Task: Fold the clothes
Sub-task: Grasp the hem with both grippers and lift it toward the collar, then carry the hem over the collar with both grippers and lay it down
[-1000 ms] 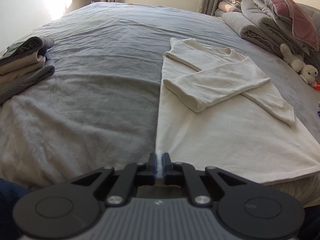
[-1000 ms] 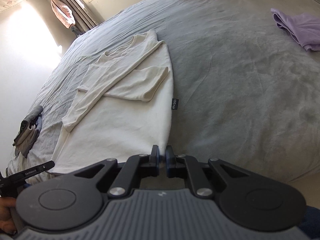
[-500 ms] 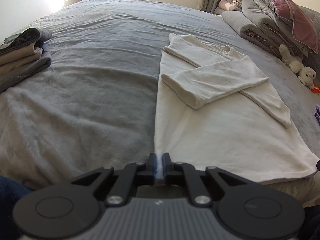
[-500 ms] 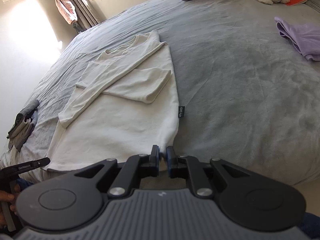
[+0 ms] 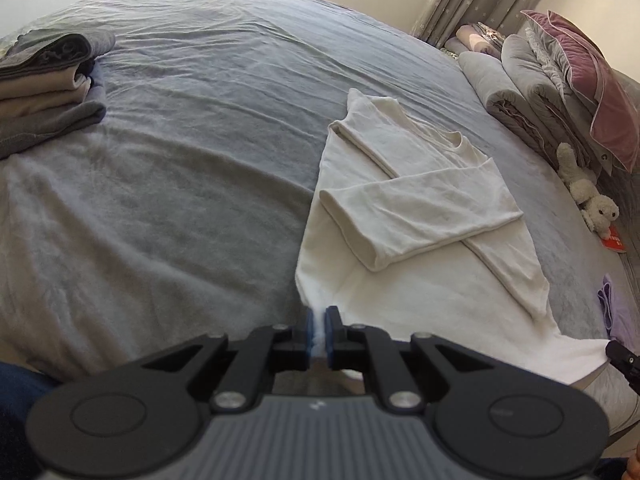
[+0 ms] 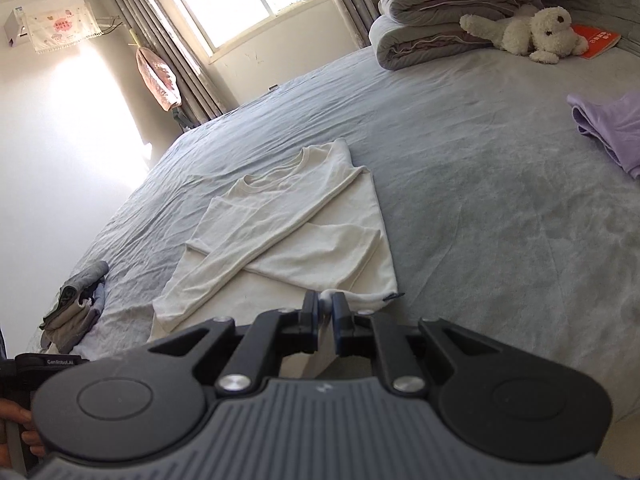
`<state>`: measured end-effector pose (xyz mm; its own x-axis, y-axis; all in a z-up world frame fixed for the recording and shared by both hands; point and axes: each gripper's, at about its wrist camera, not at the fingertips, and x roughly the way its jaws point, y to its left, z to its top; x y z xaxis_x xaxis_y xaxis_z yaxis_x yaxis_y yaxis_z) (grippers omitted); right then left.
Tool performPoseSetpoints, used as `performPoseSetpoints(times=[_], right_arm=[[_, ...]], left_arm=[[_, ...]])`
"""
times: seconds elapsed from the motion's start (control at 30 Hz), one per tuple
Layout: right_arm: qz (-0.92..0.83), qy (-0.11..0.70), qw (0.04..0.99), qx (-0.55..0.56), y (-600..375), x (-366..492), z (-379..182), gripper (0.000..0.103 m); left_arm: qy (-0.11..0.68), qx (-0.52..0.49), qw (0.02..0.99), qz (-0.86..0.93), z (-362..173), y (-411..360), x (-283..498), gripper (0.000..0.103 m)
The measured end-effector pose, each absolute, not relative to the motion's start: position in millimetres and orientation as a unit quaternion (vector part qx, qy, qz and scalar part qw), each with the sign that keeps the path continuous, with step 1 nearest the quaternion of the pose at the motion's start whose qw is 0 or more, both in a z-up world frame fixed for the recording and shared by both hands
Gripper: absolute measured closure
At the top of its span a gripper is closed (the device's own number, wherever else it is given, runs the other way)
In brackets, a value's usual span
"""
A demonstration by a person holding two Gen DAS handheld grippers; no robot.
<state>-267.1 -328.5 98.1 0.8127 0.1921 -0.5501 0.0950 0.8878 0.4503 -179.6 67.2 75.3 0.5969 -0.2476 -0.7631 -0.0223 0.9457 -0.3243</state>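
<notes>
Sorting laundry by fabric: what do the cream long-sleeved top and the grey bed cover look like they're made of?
The cream long-sleeved top looks like a soft matte knit, perhaps cotton: it drapes limply, with a ribbed neckline and rolled cuff edges. The grey bed cover looks like plush fleece or brushed fabric near the front, with a fuzzy nap catching light; farther back it looks smoother and finely creased. The fibre itself cannot be told.

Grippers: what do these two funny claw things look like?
Each gripper, left and right, has a ribbed grey body, black linkage arms with silver bolts, and a round black disc on each side. The fingers are black with blue pads. In the right wrist view, the left gripper's black handle carries small white lettering. No cables or sleeves show.
</notes>
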Motion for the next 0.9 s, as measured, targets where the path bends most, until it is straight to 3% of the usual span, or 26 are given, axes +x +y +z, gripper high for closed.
performPoseSetpoints(times=[0.4, 0.67, 0.9], right_arm=[[0.017, 0.296, 0.922, 0.248, -376, -104, 126, 0.093], [-0.033, 0.343, 0.909, 0.235, -393, 42, 82, 0.094], [-0.063, 0.362, 0.893, 0.261, -412, 104, 44, 0.094]], left_arm=[[0.423, -0.163, 0.890, -0.036, 107, 48, -29, 0.097], [0.449, -0.173, 0.877, -0.008, 81, 21, 114, 0.097], [0.466, -0.178, 0.866, 0.003, 51, 4, 188, 0.096]])
